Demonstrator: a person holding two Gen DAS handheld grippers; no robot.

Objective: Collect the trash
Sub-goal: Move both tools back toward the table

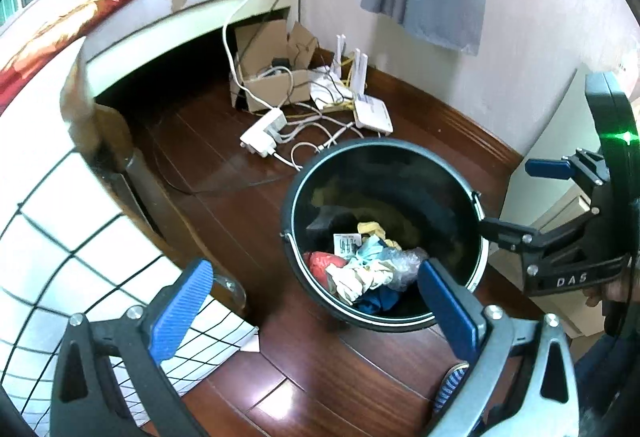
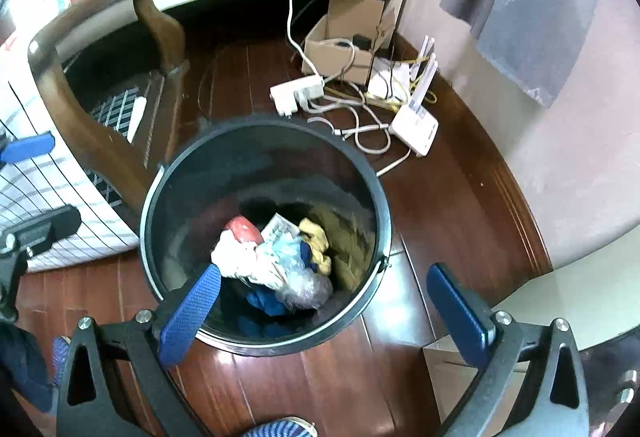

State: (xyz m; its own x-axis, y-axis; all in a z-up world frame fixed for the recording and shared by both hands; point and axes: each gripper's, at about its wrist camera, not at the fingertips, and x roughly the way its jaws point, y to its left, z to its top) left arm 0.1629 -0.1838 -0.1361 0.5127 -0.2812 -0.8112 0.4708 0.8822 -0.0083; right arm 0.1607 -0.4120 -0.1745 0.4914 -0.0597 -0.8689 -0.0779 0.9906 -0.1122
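Note:
A black round bin (image 1: 380, 177) (image 2: 256, 165) stands on the dark wood floor. Inside lies crumpled trash (image 1: 368, 269) (image 2: 272, 257): white paper, a red piece, yellow and blue scraps, clear plastic and a printed label. My left gripper (image 1: 316, 301) is open and holds nothing; its right blue pad overlaps the bin's near rim in the left wrist view. My right gripper (image 2: 326, 309) is open and empty above the bin's near edge. Each gripper shows in the other's view, the right gripper (image 1: 524, 199) beside the bin's right rim and the left gripper (image 2: 38, 187) at the far left.
Behind the bin lie a white router (image 1: 374, 113) (image 2: 414, 125), a power strip (image 1: 264, 131) (image 2: 298, 91), tangled cables and a cardboard box (image 1: 272, 69) (image 2: 344, 41) under a bed. A checked cloth (image 1: 60, 237) and wooden frame stand left, a white cabinet (image 1: 560, 109) right. A striped slipper (image 1: 450, 385) is near.

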